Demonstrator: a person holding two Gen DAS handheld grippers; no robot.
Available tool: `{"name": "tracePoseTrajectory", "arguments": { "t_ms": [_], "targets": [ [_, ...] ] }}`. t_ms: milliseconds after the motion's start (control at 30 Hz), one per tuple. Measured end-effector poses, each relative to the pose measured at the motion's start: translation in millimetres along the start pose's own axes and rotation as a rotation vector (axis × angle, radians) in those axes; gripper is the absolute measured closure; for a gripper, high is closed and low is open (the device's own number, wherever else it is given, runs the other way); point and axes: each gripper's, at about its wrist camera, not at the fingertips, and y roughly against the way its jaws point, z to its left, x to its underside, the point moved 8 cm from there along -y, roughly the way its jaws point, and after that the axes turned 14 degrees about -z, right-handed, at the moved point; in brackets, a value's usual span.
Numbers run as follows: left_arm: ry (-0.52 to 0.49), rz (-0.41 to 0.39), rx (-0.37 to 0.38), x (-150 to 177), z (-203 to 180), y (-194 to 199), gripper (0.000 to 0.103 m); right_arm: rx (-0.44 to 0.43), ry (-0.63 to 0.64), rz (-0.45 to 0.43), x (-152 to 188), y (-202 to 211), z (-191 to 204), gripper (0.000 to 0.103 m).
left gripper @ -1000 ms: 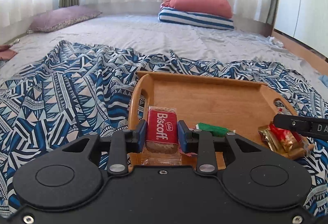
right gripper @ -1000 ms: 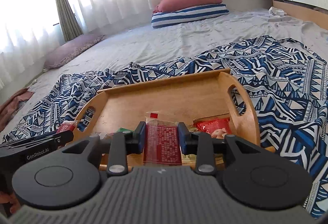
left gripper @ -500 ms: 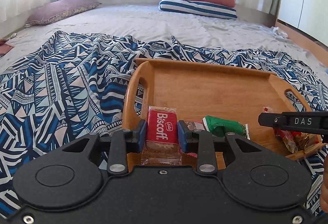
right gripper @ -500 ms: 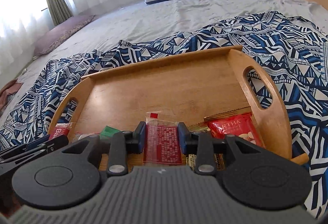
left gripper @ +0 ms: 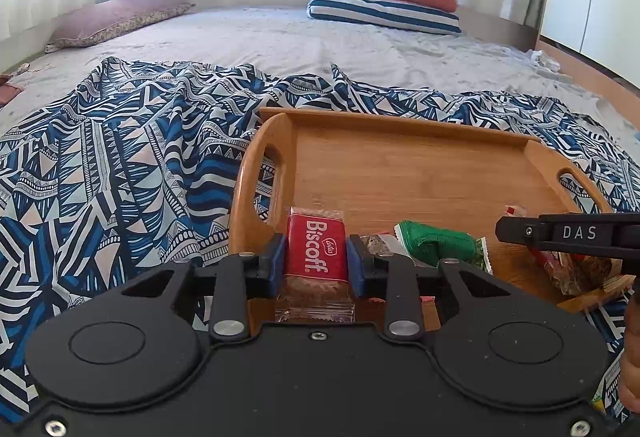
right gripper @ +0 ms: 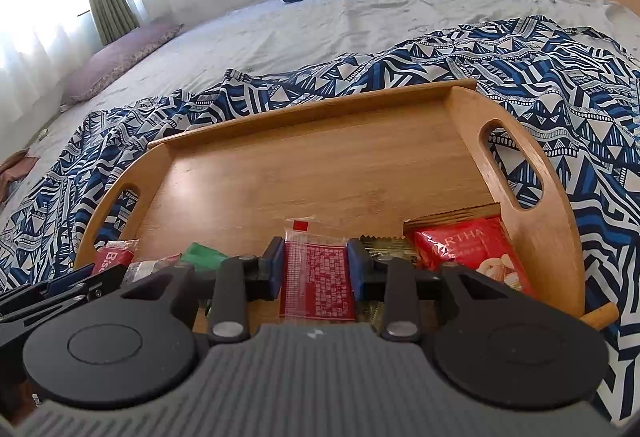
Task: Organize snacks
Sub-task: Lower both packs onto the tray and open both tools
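A wooden tray [left gripper: 400, 173] [right gripper: 320, 161] with cut-out handles lies on a blue patterned cloth. My left gripper [left gripper: 316, 257] is shut on a red Biscoff biscuit pack [left gripper: 317, 249], held over the tray's near left corner. My right gripper [right gripper: 316, 265] is shut on a red printed snack packet [right gripper: 317, 277] over the tray's near edge. A green packet [left gripper: 436, 243] [right gripper: 202, 255] and a red Martha packet [right gripper: 472, 253] rest in the tray's near part. The right gripper's black finger [left gripper: 568, 235] shows at the right of the left wrist view.
The blue patterned cloth [left gripper: 140, 165] spreads over a grey bed sheet [left gripper: 260, 37]. A red pillow on a striped one [left gripper: 384, 5] and a mauve pillow [left gripper: 116, 19] lie near curtained windows. The tray's far half [right gripper: 320, 165] holds nothing.
Both grippers have come down and closer to the tray, which now looks larger and lower in both views. Each still holds its packet.
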Motion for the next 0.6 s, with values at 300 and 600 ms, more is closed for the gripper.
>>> {"name": "tracePoseTrajectory", "arguments": {
  "t_ms": [300, 600],
  "targets": [
    [-0.020, -0.006, 0.016, -1, -3, 3, 0.057, -0.014, 0.017, -0.015, 0, 3, 3, 0.041],
    [-0.058, -0.072, 0.052, -9, -9, 33, 0.019, -0.031, 0.047, -0.058, -6, 23, 5, 0.025]
  ]
}}
